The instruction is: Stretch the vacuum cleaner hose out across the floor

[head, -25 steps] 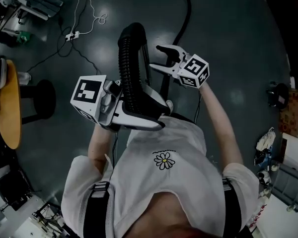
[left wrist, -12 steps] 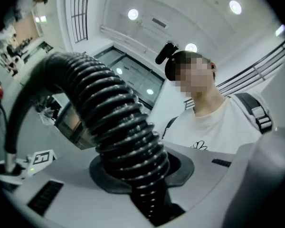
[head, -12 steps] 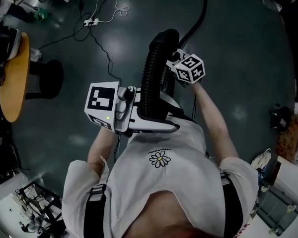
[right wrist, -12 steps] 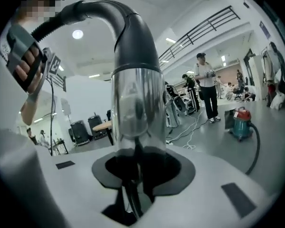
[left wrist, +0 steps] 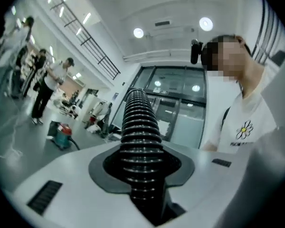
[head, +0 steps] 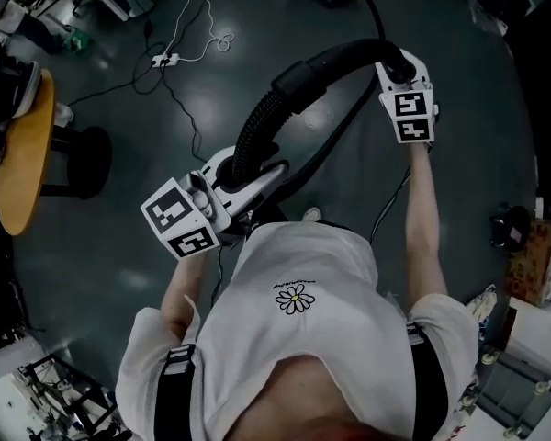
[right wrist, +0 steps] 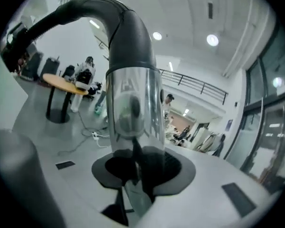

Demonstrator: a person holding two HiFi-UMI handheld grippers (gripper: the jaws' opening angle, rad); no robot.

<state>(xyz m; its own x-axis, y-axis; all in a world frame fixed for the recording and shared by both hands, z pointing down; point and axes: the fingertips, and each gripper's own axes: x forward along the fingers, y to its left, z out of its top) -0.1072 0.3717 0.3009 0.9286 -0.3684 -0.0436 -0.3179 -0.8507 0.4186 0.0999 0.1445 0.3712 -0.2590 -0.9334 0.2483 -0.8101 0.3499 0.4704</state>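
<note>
While both tongs grip it, the vacuum cleaner hose (head: 262, 122) arches in the air ahead of the person's chest, clear of the floor (head: 468, 90). The left tongs (head: 250, 173), set narrow, clamp the black ribbed stretch near the middle of the head view, with ribs pressed against both pads. The right tongs (head: 392, 64), up at 1 o'clock, have just been closing and now pinch the hose's smooth end cuff (head: 335, 58), which stands between the pads.

Open dark floor spreads from 12 round to 3 o'clock. A white power strip (head: 163, 60) with its cords lies at 11 o'clock, a round orange bench (head: 18, 154) hems the 9 o'clock edge, and boxes (head: 535, 237) crowd 4 o'clock.
</note>
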